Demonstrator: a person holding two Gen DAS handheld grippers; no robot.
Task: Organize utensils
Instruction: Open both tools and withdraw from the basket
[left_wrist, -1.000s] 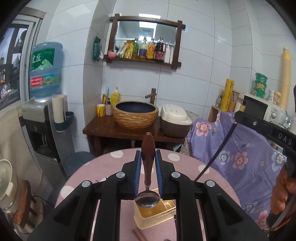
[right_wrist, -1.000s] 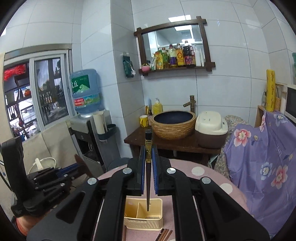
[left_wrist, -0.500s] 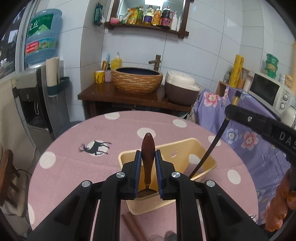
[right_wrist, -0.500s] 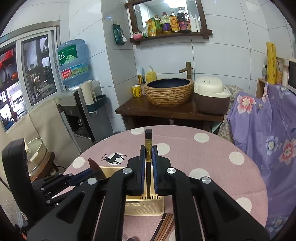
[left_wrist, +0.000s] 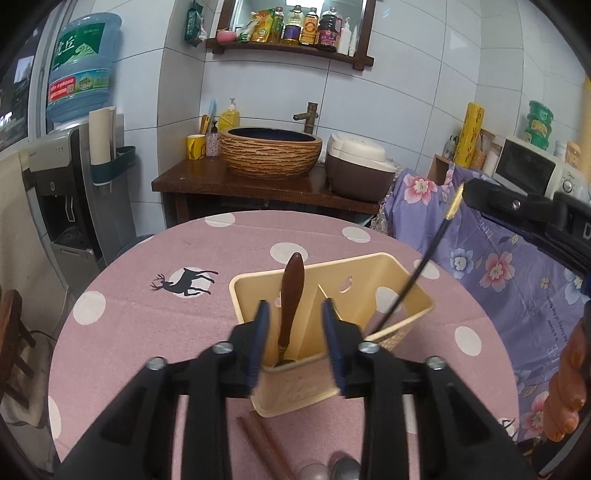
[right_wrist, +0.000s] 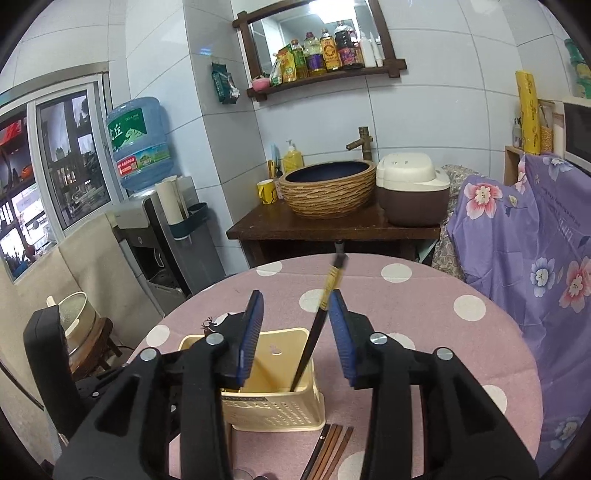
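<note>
A cream plastic utensil holder (left_wrist: 373, 269) (right_wrist: 273, 402) stands on the pink dotted table (left_wrist: 147, 314). My left gripper (left_wrist: 295, 343) is open just above the holder's near compartment; a brown-handled spoon (left_wrist: 290, 295) stands free in it between the fingers. My right gripper (right_wrist: 295, 332) is open; a black chopstick with a gold band (right_wrist: 321, 317) leans in the holder's right compartment, loose between the fingers. The chopstick also shows in the left wrist view (left_wrist: 413, 277).
Brown chopsticks (right_wrist: 328, 450) (left_wrist: 266, 450) and metal spoon bowls (left_wrist: 332, 470) lie on the table in front of the holder. Beyond the table stand a wooden sink counter (left_wrist: 240, 181), a water dispenser (left_wrist: 74, 166) and a floral-covered unit (left_wrist: 498, 258).
Both grippers have opened. The spoon and the black chopstick have been let go and now rest in the holder; the chopstick has tipped to the right.
</note>
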